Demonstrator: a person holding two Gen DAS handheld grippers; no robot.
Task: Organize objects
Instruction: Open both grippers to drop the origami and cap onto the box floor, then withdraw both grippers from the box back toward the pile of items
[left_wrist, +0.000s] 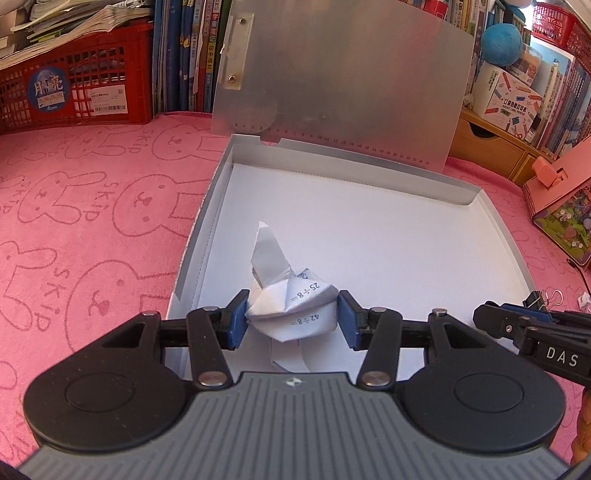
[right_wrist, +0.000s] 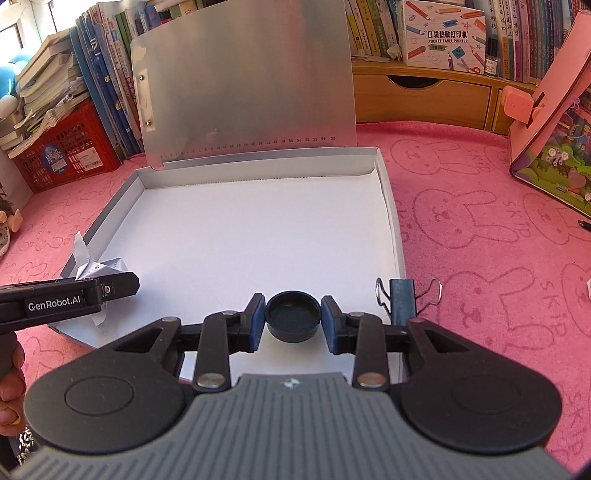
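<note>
Pink cloth underlies folded paper, its peak pointing away.

My two hand-held grippers, black and grey

My left gripper and right gripper each have blue pads, black linkage arms with silver rivets either side of a ribbed grey body, and white lettering along their sides.
</note>
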